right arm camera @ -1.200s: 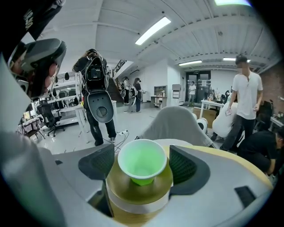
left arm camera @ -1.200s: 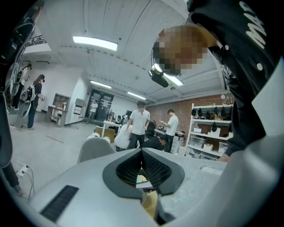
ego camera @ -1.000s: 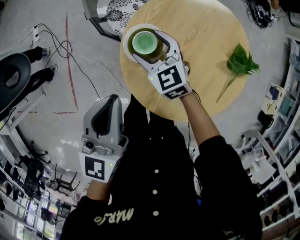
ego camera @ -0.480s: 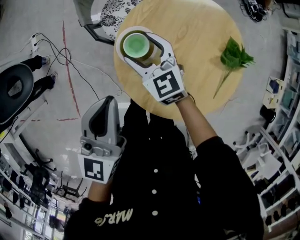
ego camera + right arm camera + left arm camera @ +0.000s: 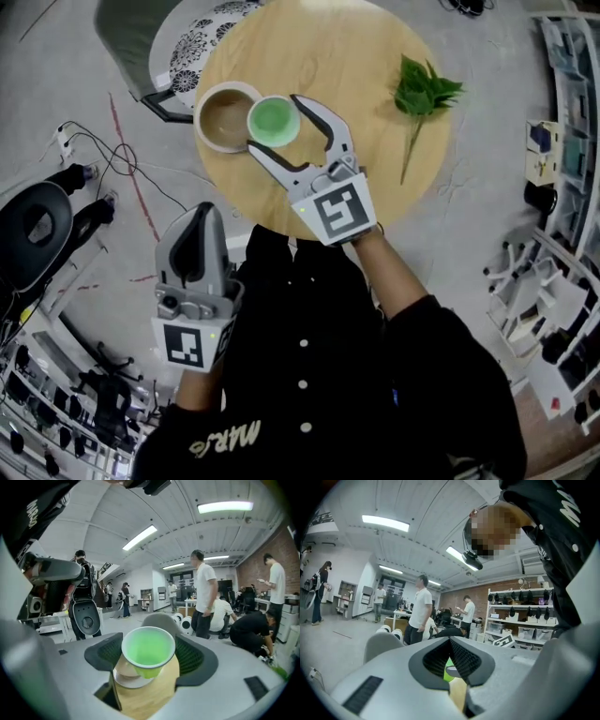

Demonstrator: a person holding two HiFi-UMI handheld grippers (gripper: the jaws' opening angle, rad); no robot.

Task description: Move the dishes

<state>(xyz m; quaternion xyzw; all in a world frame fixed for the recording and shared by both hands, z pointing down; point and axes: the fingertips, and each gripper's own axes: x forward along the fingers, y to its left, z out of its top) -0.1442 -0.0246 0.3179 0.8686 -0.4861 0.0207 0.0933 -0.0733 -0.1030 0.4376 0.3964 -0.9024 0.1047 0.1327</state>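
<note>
1. Right gripper: jaws clamped on the green cup, which hangs clear of the round table, just beside the plate.
2. Left gripper: jaws closed, nothing between them, off the table near the body.
3. Progress: cup apparently picked up, not yet set down.
4. Remaining: place the cup; the plate rests on the table, well apart from the leafy sprig.
</note>
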